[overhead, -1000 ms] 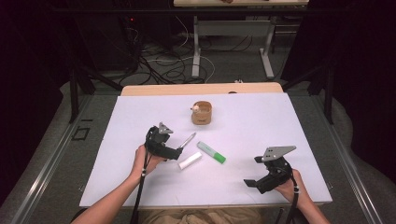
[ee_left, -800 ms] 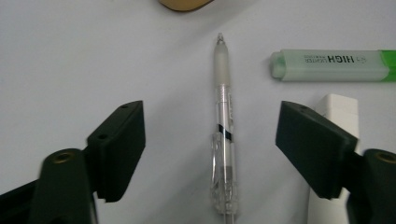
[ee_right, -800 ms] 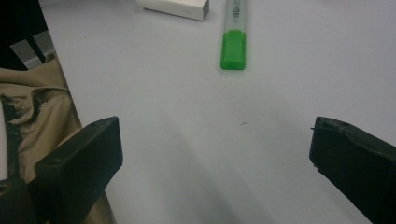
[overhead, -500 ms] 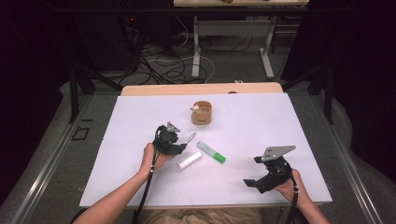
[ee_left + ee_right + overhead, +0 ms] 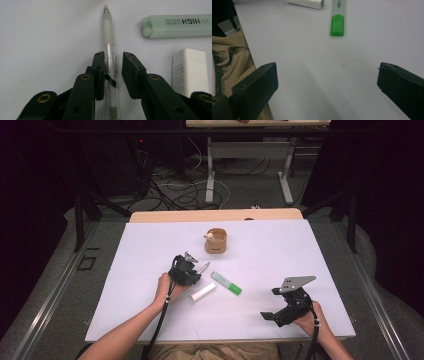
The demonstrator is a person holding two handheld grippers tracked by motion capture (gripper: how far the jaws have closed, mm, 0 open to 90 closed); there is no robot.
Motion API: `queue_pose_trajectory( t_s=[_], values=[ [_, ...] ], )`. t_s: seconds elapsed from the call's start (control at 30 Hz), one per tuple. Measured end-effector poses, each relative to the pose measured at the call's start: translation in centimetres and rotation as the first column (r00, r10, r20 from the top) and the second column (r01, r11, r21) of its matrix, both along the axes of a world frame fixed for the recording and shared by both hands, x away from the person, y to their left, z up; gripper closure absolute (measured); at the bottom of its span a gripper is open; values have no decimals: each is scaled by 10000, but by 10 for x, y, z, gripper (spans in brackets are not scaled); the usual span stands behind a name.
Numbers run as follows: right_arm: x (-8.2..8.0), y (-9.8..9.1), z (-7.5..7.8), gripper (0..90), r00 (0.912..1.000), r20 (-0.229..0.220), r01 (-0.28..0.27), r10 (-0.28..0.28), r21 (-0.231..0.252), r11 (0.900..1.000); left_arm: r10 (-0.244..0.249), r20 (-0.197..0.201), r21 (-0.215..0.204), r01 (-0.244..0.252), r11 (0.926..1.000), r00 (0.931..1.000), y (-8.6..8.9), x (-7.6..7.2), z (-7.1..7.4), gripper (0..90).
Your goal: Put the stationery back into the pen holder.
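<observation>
The clear pen lies flat on the white surface, its frosted grip and tip pointing away from the left gripper and its barrel running straight back between the two black jaws. The jaws have just been closing and now stand narrow around the barrel: the one on the left of the left gripper view lies against the pen at its metal clip, while a thin gap shows between the barrel and the other, so the pen is bracketed but not yet pinched. No writing can be read on the pen itself. Just beside the pen, on its right in that view, lies a pale green highlighter printed "HIGH LIGHTER" in black, its cap end toward the pen. Nearer the gripper than the highlighter lies a white eraser in a sleeve with small print too fine to read. In the high view, a round wooden cup stands beyond the pen, farther from the person. Well apart from the pen, near the front edge of the surface, the right gripper rests with its jaws wide and nothing between them.
</observation>
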State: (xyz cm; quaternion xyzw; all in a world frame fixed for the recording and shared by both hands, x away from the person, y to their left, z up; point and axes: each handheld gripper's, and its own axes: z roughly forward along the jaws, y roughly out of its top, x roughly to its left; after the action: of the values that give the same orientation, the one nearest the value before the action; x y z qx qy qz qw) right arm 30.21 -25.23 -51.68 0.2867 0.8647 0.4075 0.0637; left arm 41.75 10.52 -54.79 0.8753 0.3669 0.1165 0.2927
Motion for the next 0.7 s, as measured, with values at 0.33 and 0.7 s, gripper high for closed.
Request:
queue_pose_trajectory(
  t_s=[0.33, 0.7],
  values=[
    [0, -1, 1, 29, 10000, 7, -13, 13, 34, 10000, 120, 76, 33, -120, 9999, 9999, -2, -3, -1, 783],
    [0, -1, 1, 29, 10000, -3, -77, 77, 22, 10000, 131, 261, -13, -131, 9999, 9996, -2, -5, -2, 797]
  ],
)
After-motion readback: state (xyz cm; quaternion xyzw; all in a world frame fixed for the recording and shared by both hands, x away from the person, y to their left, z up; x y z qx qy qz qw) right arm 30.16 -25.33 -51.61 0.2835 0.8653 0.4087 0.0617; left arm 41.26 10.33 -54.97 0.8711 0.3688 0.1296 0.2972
